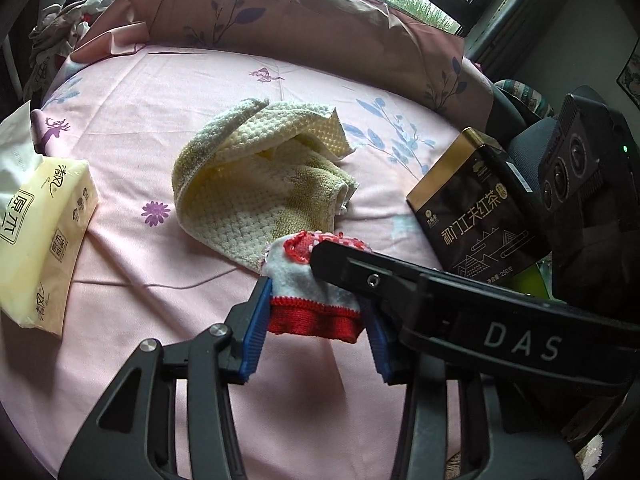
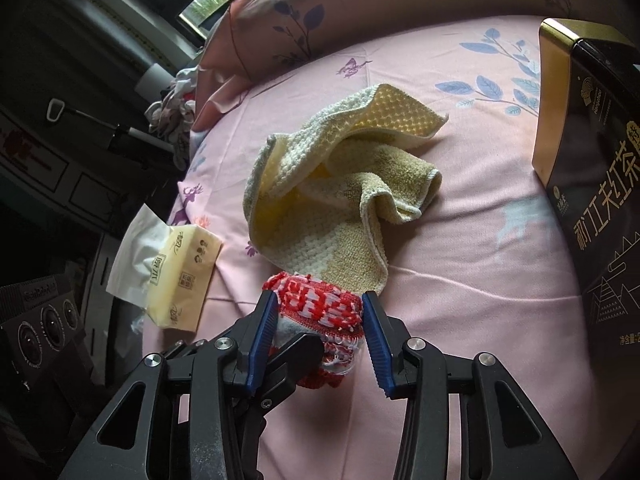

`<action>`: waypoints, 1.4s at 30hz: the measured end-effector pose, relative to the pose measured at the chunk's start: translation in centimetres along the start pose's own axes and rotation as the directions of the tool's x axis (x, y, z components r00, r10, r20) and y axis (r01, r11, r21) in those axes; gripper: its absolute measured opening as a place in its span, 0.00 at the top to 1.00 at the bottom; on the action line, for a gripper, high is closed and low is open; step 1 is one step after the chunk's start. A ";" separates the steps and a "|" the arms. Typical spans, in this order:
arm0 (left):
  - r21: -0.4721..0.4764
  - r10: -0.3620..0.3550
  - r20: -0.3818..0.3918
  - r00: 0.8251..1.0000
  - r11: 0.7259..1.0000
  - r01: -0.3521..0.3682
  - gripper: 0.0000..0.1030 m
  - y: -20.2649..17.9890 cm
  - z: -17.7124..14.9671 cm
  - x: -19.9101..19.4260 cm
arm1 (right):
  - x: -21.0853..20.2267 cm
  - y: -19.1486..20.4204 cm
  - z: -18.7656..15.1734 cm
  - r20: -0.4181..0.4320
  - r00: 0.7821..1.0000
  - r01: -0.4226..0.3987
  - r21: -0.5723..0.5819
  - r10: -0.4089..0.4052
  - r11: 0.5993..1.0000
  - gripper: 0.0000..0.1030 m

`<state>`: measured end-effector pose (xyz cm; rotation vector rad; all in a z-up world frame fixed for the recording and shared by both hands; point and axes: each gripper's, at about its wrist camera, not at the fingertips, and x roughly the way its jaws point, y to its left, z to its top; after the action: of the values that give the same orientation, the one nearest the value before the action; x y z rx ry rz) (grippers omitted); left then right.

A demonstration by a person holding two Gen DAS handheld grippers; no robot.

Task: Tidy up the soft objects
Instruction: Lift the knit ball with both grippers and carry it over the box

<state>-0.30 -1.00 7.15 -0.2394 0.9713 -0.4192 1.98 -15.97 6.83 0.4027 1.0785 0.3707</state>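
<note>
Pink sheet [image 1: 168,264] carries a towel [image 1: 256,184]; just in front of the towel both grippers, left [image 1: 316,320] and right [image 2: 320,332], clamp a red-white sock [image 1: 312,292], probably mid-fold; next calls for coordinated folding.

The sock [image 1: 316,300] at lower centre is white with a red cuff and red-and-white patterning; the towel [image 1: 256,176] mid-frame is pale yellow and olive, waffle-textured; the sheet [image 1: 160,128] is pink with blue leaves, purple flowers.
</note>
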 end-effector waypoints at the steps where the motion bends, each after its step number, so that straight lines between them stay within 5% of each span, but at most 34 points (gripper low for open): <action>1: 0.001 -0.002 0.009 1.000 1.000 0.002 0.59 0.0 0.1 -0.1 | -0.2 0.1 0.1 0.008 1.000 -0.002 -0.001 0.002 1.000 0.55; 34: 0.039 -0.078 0.170 0.982 0.997 0.072 0.59 -1.5 0.4 -3.4 | -4.7 2.8 -0.1 0.174 0.985 0.026 -0.058 -0.015 0.998 0.55; 42: 0.068 -0.102 0.245 0.964 0.994 0.088 0.59 -2.1 0.4 -4.3 | -6.0 3.4 -0.2 0.219 0.976 0.040 -0.076 -0.022 0.996 0.55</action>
<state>-2.58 -0.95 11.40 -0.2806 0.7027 -0.4915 -1.07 -15.86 12.98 0.3461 0.8521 0.3328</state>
